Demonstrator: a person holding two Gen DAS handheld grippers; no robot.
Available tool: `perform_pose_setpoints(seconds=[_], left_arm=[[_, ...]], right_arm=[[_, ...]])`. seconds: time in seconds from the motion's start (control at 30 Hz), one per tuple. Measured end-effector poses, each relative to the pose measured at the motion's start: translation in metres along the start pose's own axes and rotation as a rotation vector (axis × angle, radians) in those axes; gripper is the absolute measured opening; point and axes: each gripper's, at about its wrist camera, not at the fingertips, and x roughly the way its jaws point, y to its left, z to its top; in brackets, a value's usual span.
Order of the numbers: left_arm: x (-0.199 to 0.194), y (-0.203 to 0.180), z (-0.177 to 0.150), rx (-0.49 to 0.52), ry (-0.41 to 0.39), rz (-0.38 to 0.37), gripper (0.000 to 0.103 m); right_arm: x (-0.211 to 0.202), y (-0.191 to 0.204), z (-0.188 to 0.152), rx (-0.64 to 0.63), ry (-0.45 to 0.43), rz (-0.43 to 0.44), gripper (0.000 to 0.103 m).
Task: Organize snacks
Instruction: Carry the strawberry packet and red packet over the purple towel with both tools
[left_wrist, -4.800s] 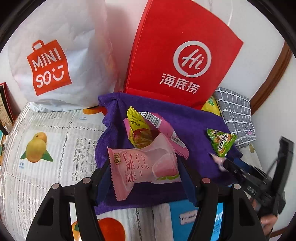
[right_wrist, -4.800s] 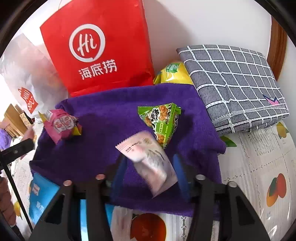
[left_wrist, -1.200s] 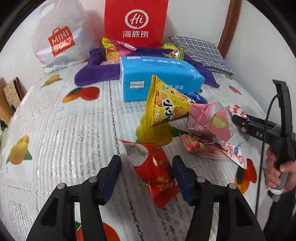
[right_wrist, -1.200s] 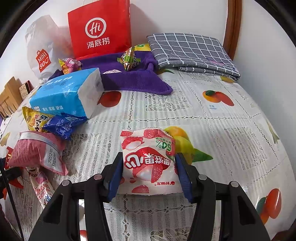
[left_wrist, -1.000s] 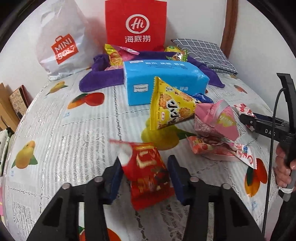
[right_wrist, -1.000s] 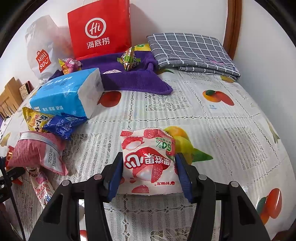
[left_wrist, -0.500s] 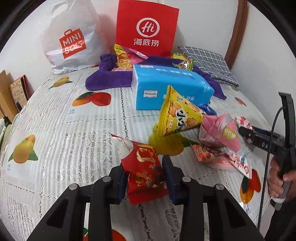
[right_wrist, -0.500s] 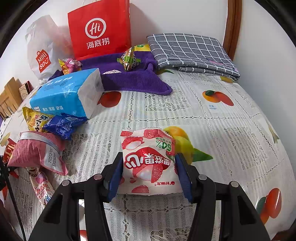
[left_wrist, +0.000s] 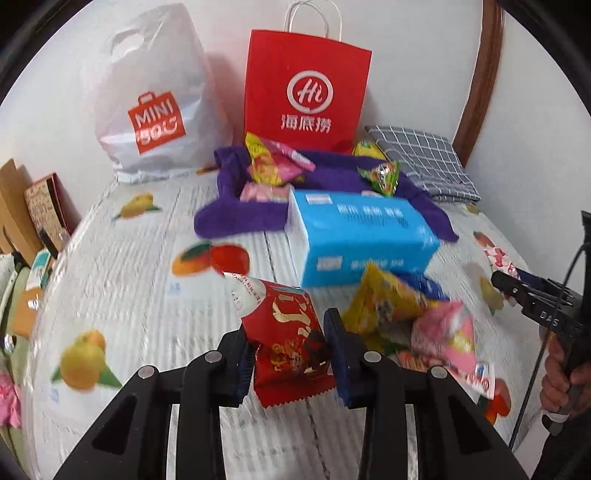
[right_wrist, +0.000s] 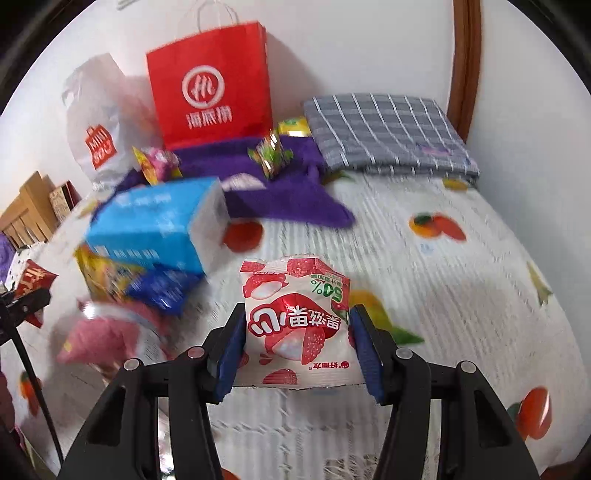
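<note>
My left gripper is shut on a red snack packet with gold print and holds it above the table. My right gripper is shut on a white and red lychee candy bag, lifted off the table; it also shows at the right edge of the left wrist view. A purple towel at the back holds several snacks: a yellow-pink packet and a green packet. A yellow bag, a blue packet and a pink bag lie in a loose heap.
A blue tissue pack lies mid-table before the towel. A red paper bag and a white Miniso bag stand against the back wall. A folded grey checked cloth lies at the back right. The tablecloth has fruit prints.
Both grippers have lifted and moved forward toward the towel. The left one closed on the red packet and raised it; the right one raised the lychee bag off the table.
</note>
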Motion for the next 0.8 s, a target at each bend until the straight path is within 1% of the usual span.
perform_pose_setpoints(seconds=[0.1,0.23,0.33,0.5,0.63,0.8], left_arm=[[0.000,0.001,0.016,0.003,-0.018,0.005,0.034],[0.004,0.004,0.040,0.008,-0.038,0.008,0.034],[0.009,0.004,0.056,-0.003,-0.036,0.014,0.034],[0.019,0.006,0.086,-0.026,-0.060,-0.001,0.034],[0.030,0.009,0.093,-0.034,-0.076,-0.023,0.034],[0.047,0.016,0.093,-0.027,-0.065,-0.016,0.034]], right_arm=[[-0.009,0.015,0.018,-0.017,-0.034,0.018,0.055],[-0.017,0.032,0.041,-0.017,-0.069,0.066,0.055],[-0.021,0.044,0.058,-0.036,-0.096,0.071,0.055],[-0.019,0.058,0.078,-0.054,-0.123,0.093,0.055],[-0.011,0.065,0.092,-0.064,-0.125,0.101,0.055],[0.000,0.076,0.107,-0.080,-0.127,0.106,0.055]])
